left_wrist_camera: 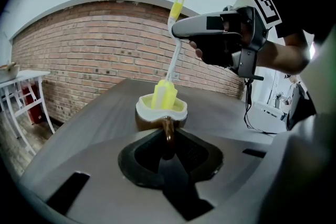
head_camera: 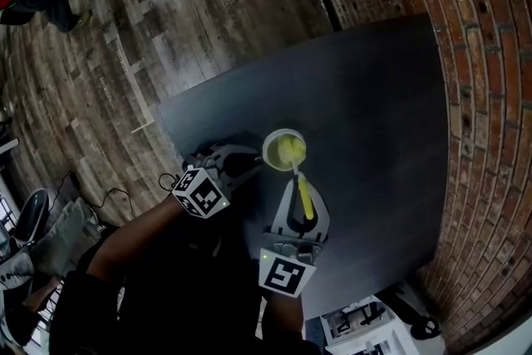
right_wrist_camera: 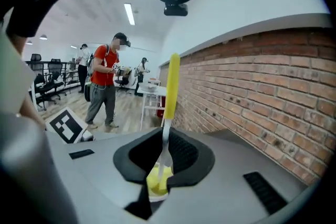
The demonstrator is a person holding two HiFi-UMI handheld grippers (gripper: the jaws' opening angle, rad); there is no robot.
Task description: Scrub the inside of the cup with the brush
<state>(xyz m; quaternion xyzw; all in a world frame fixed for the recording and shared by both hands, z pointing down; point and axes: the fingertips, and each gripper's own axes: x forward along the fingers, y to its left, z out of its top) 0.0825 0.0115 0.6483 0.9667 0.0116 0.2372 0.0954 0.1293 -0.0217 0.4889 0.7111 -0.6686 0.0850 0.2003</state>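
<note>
A brown cup (head_camera: 284, 150) with a pale rim stands on the dark table (head_camera: 374, 112). My left gripper (head_camera: 248, 165) is shut on the cup's handle (left_wrist_camera: 167, 131), which runs between its jaws. The brush has a yellow sponge head (left_wrist_camera: 164, 94) sitting inside the cup (left_wrist_camera: 161, 113) and a white stem ending in a yellow grip (right_wrist_camera: 171, 86). From the near side my right gripper (head_camera: 298, 189) is shut on the stem, with the brush leaning back toward me. In the right gripper view the sponge head (right_wrist_camera: 157, 182) shows below the jaws, inside the cup.
A brick wall (head_camera: 465, 54) runs along the table's far and right sides. The table's left edge (head_camera: 166, 129) drops to a wooden floor (head_camera: 125, 54). A white side table (left_wrist_camera: 21, 84) stands by the wall. People (right_wrist_camera: 105, 81) and office chairs are farther off.
</note>
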